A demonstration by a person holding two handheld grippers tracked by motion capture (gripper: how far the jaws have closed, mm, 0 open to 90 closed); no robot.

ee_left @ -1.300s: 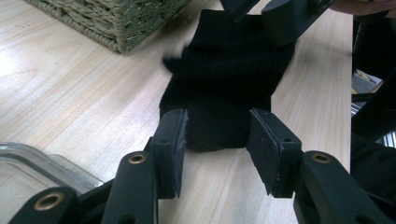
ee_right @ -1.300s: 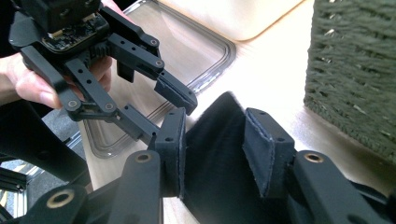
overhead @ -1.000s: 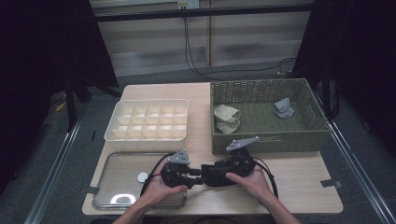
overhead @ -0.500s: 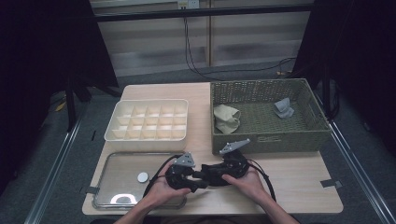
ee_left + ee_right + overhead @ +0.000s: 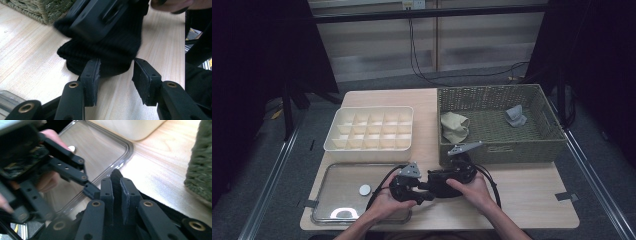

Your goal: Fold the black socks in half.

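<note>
Both grippers barely moved since before. Right gripper [image 5: 117, 195] pinches black knitted sock [image 5: 105, 50]; left gripper [image 5: 116, 80] gapes around sock's near end.

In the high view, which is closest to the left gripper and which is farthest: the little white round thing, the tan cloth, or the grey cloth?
Measured from the left gripper:
1. White round thing, just to its left, on the clear tray.
2. Tan cloth, beyond it, in the near-left end of the wicker basket.
3. Grey cloth, farthest, toward the basket's far right.
</note>
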